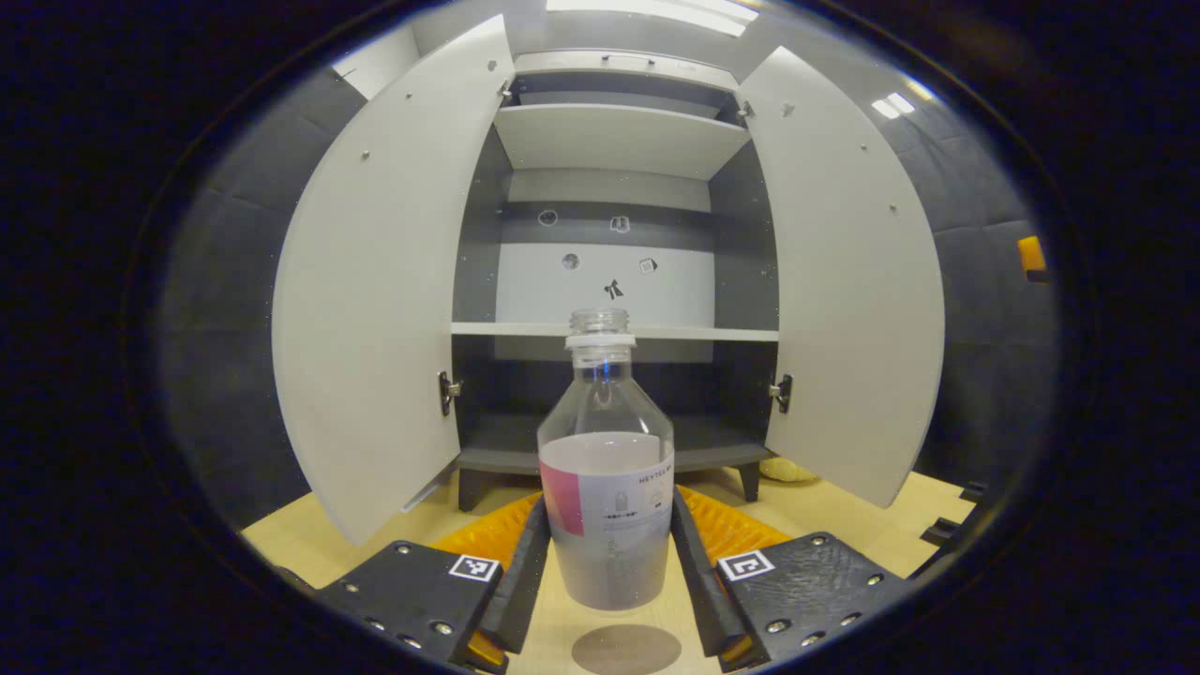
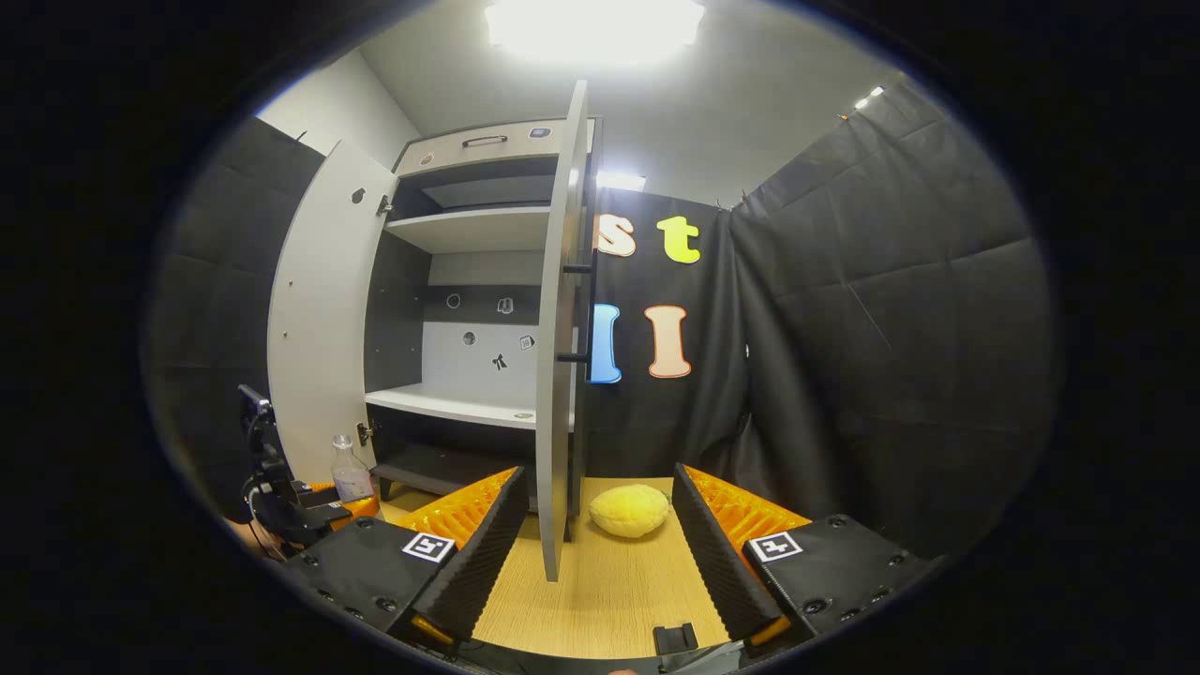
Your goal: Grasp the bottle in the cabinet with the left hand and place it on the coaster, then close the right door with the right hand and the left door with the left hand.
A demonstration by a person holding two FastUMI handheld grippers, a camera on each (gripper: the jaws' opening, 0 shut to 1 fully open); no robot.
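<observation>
A clear uncapped bottle (image 1: 607,511) with a pink-and-white label stands upright between the fingers of my left gripper (image 1: 607,497), which is shut on its lower body. A round grey coaster (image 1: 626,649) lies on the wooden table just below and in front of the bottle's base. Behind it the white cabinet (image 1: 614,141) has both doors wide open, the left door (image 1: 375,309) and the right door (image 1: 853,300). My right gripper (image 2: 598,478) is open, and the right door's edge (image 2: 555,375) stands ahead between its fingers. The bottle (image 2: 352,473) shows far left.
A yellow soft lump (image 2: 630,509) lies on the table beside the cabinet's right foot. The right door carries a dark bar handle (image 2: 589,314) on its outer face. Black booth cloth (image 2: 872,328) hangs close on the right. Cabinet shelves (image 1: 614,331) are bare.
</observation>
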